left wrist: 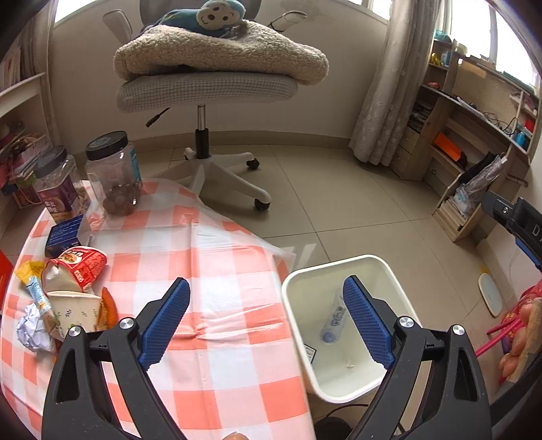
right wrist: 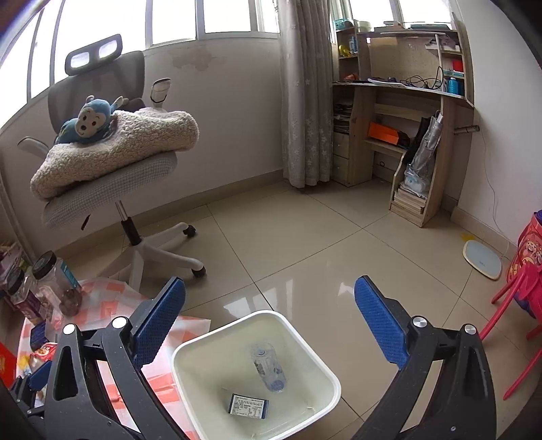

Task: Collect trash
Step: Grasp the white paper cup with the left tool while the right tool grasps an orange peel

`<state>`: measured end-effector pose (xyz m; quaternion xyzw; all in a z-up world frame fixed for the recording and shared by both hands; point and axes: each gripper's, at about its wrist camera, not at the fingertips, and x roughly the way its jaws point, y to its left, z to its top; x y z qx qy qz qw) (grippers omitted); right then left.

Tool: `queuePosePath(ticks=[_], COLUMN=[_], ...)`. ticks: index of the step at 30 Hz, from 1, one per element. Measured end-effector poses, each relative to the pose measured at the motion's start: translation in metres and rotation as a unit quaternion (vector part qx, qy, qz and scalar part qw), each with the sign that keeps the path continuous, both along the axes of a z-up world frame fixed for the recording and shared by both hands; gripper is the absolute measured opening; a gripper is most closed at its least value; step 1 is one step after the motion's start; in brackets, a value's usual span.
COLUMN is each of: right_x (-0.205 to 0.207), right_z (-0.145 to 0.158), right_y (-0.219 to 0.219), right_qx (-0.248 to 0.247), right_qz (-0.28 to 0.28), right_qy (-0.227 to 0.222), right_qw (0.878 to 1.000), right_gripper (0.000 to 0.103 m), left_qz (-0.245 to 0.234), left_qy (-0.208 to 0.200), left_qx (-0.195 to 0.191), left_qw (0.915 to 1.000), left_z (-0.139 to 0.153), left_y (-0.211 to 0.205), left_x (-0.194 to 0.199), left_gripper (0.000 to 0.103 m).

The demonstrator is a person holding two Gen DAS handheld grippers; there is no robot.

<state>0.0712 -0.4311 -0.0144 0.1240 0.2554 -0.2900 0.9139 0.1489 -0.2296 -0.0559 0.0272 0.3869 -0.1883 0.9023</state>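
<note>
Small box (left wrist: 311, 352) behind bin wall (left wrist: 298, 325)

bright daylight from blown-out windows (right wrist: 176, 20); glare on glossy beige floor tiles (right wrist: 281, 287); sharp focus, fisheye-curved dark edges.

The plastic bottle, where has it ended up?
The bottle lies inside the white bin on the floor, right of the table, with a small blue box beside it.
</note>
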Motion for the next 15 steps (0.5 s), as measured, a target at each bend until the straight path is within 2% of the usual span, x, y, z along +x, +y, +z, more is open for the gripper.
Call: queuePosePath(ticks=[5,9,11,13,15], right_x=[0.023,0.043,0.053,0.062,0.069], right_z=[-0.006,-0.012,-0.016,-0.019,-0.023], right_y=[0.042,0.077,0.091,0.105,0.118], right_qx=[-0.016,-0.015,-0.01,-0.009,-0.017], right_qz=[0.05,0.095,0.114,0.13,0.143], right_qy=[0.029,0.05,0.062,0.071,0.08], right_qw=[0.998,0.994,0.991,0.989,0.986], right_gripper=[0.096,0.096,0.096,0.096,0.096], left_qz=[0.071,0.147,0.173,0.192,0.19], left_qy=[0.002,0.011,0.018,0.029,0.053], left_qx=[0.033,0.083,0.09,0.1,0.095], left_qw=[0.9969,0.9856,0.9806,0.9759,0.9756], left_z=[-0.018,-0.037,-0.042,-0.049,-0.06], left_y=[0.065,0.121,0.148,0.173,0.19], left_x=[0.016,0.037,0.049,0.059,0.07], left_gripper=[0.089,0.089,0.089,0.089,0.089])
